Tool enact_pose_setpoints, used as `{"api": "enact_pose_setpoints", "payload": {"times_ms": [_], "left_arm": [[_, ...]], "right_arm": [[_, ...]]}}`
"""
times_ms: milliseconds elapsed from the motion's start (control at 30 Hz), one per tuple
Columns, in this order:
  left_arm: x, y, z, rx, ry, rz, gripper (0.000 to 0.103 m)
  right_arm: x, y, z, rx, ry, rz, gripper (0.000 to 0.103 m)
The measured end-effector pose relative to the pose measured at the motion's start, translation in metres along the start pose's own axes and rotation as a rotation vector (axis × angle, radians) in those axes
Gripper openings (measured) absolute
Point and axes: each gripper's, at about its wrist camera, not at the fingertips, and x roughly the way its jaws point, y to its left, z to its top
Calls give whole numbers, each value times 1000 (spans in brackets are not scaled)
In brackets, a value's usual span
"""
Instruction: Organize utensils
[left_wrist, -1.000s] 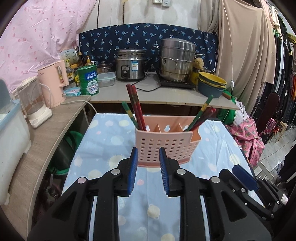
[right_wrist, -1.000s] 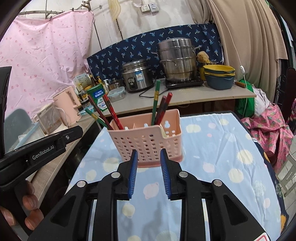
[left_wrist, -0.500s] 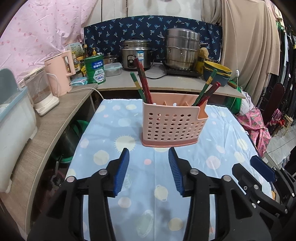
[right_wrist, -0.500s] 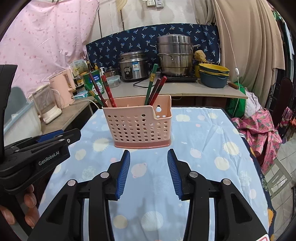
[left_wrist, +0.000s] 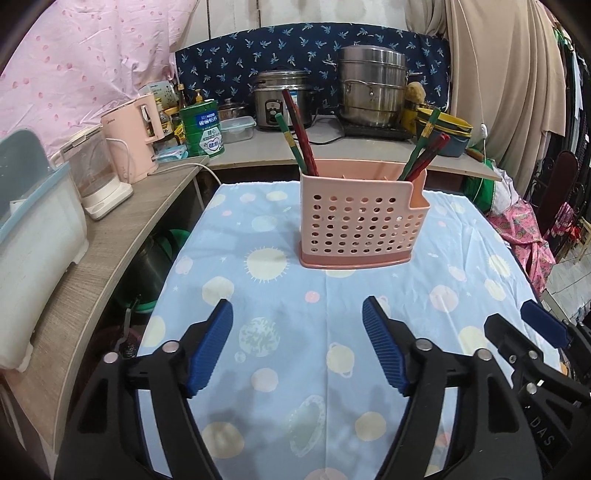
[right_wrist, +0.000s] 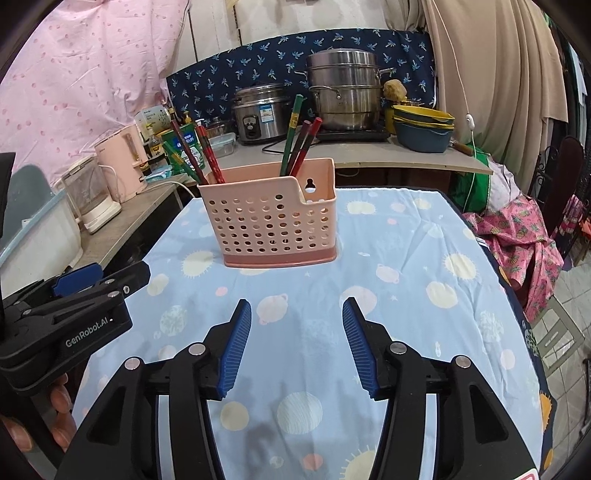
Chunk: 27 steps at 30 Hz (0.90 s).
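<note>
Ahead of empty, opening left hand-held gripper (left_wrist: 297, 325): utensil basket (left_wrist: 362, 225), apart.

A home kitchen: rice cooker (left_wrist: 282, 99), steamer pot (left_wrist: 373, 90) and kettle (left_wrist: 133, 142) crowd the counter (left_wrist: 332, 147).

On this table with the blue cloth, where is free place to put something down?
Free: the cloth between the pink basket and both tongs, and the strip right of the basket toward the table edge. Crowded: the back counter with pots, and the left side shelf with kettles.
</note>
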Motion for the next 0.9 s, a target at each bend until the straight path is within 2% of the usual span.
{"api": "enact_pose_setpoints", "payload": {"times_ms": [167, 267, 333, 500, 533, 900], "left_arm": [[-2, 1, -4, -3, -1, 19, 84], [-4, 2, -5, 1, -6, 31, 86], [-4, 2, -6, 0, -4, 33, 86], [-4, 3, -9, -3, 1, 43, 91], [-4, 4, -9, -4, -2, 45, 93], [0, 8, -10, -18, 11, 67, 96]], "right_arm": [[-2, -2, -5, 9, -7, -14, 64], [-2, -3, -7, 11, -5, -20, 73], [-2, -3, -8, 16, -1, -17, 83], [-2, -3, -11, 18, 3, -21, 86], [-2, -2, -12, 17, 3, -23, 95], [-3, -3, -12, 15, -12, -53, 96]]}}
